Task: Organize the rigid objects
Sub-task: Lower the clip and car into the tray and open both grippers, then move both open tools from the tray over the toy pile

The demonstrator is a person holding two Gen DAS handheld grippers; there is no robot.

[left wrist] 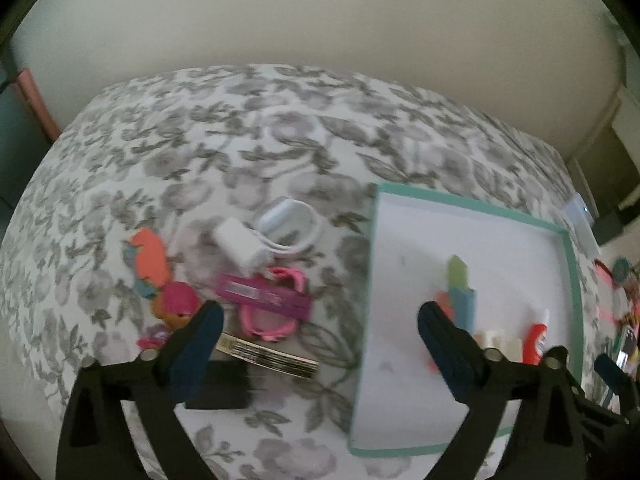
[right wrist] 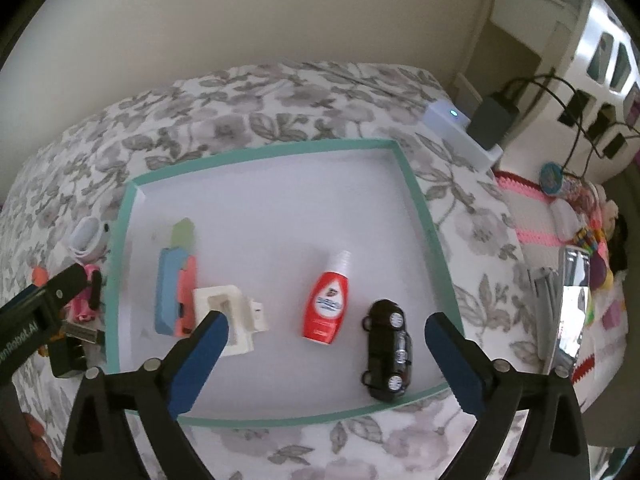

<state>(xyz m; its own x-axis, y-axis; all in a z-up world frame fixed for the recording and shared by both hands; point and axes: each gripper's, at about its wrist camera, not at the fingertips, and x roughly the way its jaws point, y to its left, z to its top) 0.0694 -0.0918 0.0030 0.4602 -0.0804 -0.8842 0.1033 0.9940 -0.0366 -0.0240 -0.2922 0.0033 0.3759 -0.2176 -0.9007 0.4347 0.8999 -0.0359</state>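
A teal-rimmed white tray (right wrist: 416, 200) lies on the floral bedspread; it also shows in the left wrist view (left wrist: 568, 256). In it lie a red bottle (right wrist: 326, 304), a black toy car (right wrist: 388, 356), a white plastic block (right wrist: 228, 312) and a blue, orange and green piece (right wrist: 174, 280). My right gripper (right wrist: 326, 344) is open and empty above the tray's near half. My left gripper (left wrist: 320, 332) is open and empty over the tray's left edge. Left of the tray lie a magenta box (left wrist: 264, 292), pink toy glasses (left wrist: 276, 312), a white charger with cable (left wrist: 244, 246), a black adapter (left wrist: 220, 388) and colourful toys (left wrist: 160, 276).
The bed (left wrist: 240, 128) ends at a beige wall. A white device with a blue light (right wrist: 460, 128) and a black plug with cables (right wrist: 496, 120) sit at the far right corner. Toys and a shiny metal object (right wrist: 572, 308) lie right of the bed.
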